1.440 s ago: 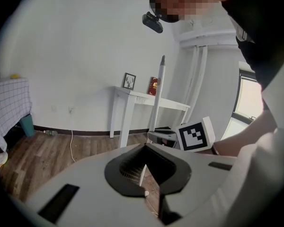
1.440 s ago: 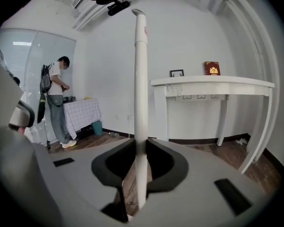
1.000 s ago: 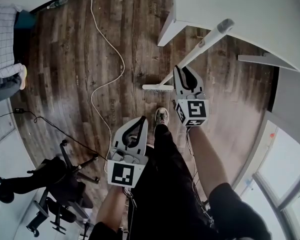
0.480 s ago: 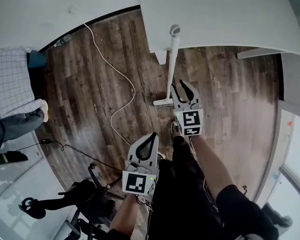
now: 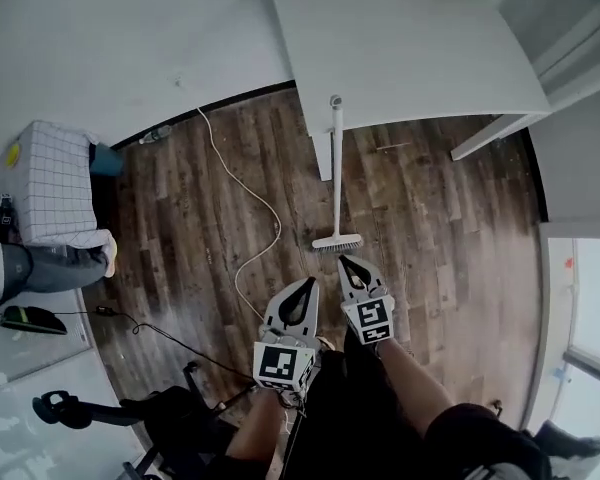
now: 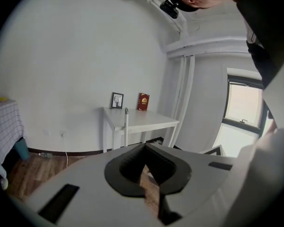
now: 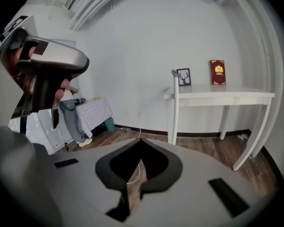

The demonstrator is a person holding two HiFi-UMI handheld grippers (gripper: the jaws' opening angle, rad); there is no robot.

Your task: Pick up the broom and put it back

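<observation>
Two closed hand-held grippers (L (image 5: 308, 286), R (image 5: 345, 264)) side-by-side.

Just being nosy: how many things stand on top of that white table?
2: a picture frame and a red book just right of it, both near the back edge.

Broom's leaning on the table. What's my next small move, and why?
Probably just ease both grippers back and stop. The broom stands propped against the table edge, its head on the floor, touching neither gripper. The left gripper is shut and empty; the right gripper has just closed on nothing. The job looks done.
</observation>
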